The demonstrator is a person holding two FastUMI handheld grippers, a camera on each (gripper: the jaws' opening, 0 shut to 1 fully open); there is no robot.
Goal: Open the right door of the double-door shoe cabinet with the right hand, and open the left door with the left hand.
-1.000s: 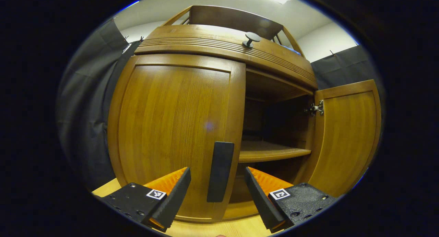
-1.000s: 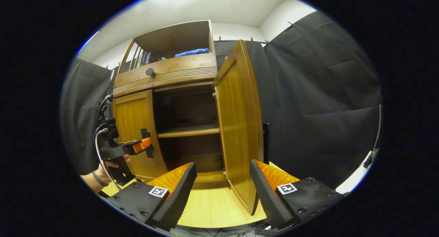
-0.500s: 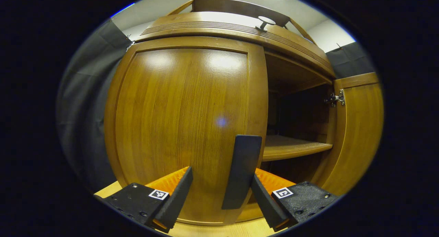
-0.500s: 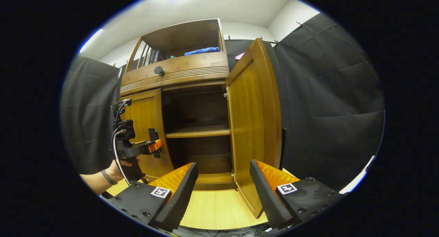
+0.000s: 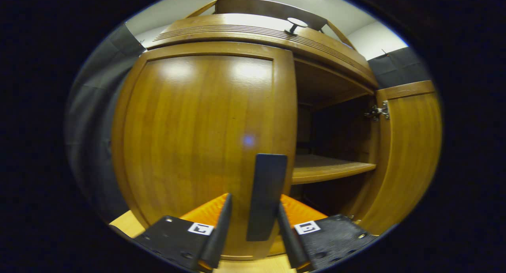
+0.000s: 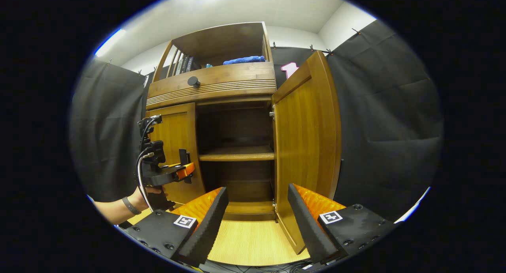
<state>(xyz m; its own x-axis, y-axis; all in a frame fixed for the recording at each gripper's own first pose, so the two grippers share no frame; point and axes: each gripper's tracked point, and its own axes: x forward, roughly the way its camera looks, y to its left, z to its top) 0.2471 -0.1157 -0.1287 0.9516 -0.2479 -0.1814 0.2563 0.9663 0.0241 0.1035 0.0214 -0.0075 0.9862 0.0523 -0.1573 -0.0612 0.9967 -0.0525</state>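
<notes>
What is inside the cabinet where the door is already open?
Behind the open right door, a bare wooden shelf crosses the dark cabinet; no shoes show. The closed left door covers the other half.

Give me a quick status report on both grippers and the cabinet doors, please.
Left gripper closing around left door handle. Right gripper open, empty. Right door open, left door shut. Nothing in the way.

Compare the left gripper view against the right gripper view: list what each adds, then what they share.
Left gripper view: the left gripper up close, its fingers flanking the dark flat handle; contact is unclear.

Right gripper view: the open right gripper, a person's hand holding the other gripper, a blue cloth and upright books on top.

Both: the closed wooden left door, the open wooden right door, the round dark knob and the inner wooden shelf.
</notes>
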